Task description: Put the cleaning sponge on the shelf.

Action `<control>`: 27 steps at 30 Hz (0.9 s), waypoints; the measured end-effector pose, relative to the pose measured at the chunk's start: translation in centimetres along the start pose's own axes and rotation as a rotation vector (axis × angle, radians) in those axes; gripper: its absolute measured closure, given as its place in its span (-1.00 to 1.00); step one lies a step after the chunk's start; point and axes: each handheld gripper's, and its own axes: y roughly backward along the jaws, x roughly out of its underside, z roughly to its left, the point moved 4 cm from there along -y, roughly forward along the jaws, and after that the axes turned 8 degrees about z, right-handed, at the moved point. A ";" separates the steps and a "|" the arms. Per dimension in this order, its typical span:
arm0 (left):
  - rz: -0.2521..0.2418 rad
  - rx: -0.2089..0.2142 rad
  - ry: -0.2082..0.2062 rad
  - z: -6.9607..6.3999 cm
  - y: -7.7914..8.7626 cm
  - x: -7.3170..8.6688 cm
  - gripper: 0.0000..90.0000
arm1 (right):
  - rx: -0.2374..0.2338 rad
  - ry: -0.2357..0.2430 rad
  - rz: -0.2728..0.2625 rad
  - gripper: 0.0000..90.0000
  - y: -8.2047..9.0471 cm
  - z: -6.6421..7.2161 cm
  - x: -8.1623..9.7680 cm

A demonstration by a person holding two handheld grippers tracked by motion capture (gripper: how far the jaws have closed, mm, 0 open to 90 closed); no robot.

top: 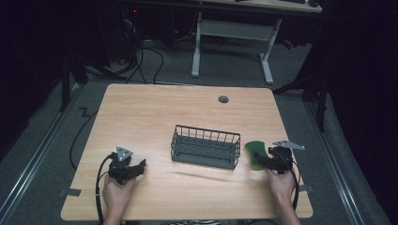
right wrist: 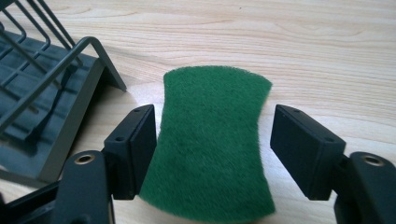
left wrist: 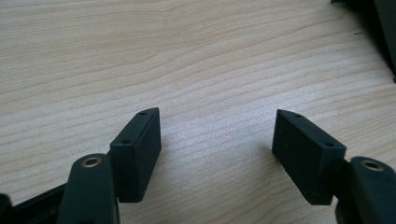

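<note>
The right gripper (right wrist: pixel 212 149) is seen w/ jaws spread wide either side of the green scouring pad (right wrist: pixel 210 144), which lies flat on the table (right wrist: pixel 303 56), unpinched. The left gripper (left wrist: pixel 217 154) is also held wide open over bare wood, nothing btwn. Further off, the wire basket (top: pixel 205 146) is set just left of the pad.
</note>
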 end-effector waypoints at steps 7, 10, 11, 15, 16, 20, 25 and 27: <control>0.001 0.000 -0.002 0.0 0.0 0.0 -0.27 | 0.030 -0.004 0.044 -0.43 -1.3 0.5 -0.3; 0.001 0.001 -0.002 0.0 0.0 0.0 -0.27 | 0.049 0.008 0.053 -0.44 -1.5 0.8 -0.7; 0.000 0.001 -0.001 0.0 0.0 0.0 -0.27 | 0.054 0.011 0.056 -0.44 -1.7 0.8 -0.8; 0.001 0.001 -0.002 0.0 0.0 0.0 -0.27 | 0.075 0.014 0.079 -0.42 -2.2 0.8 -0.9; 0.001 0.002 -0.002 0.0 0.0 0.0 -0.27 | 0.079 0.017 0.088 -0.41 -2.4 0.8 -0.9; 0.001 0.003 -0.001 0.0 0.0 0.0 -0.27 | 0.092 0.023 0.102 -0.39 -2.7 0.7 -0.8; 0.000 0.003 0.000 0.0 0.0 0.0 -0.27 | 0.091 0.019 0.102 -0.37 -2.7 0.7 -0.8; 0.000 0.006 0.001 0.0 0.0 0.0 -0.27 | 0.090 0.015 0.103 -0.36 -2.7 0.7 -0.8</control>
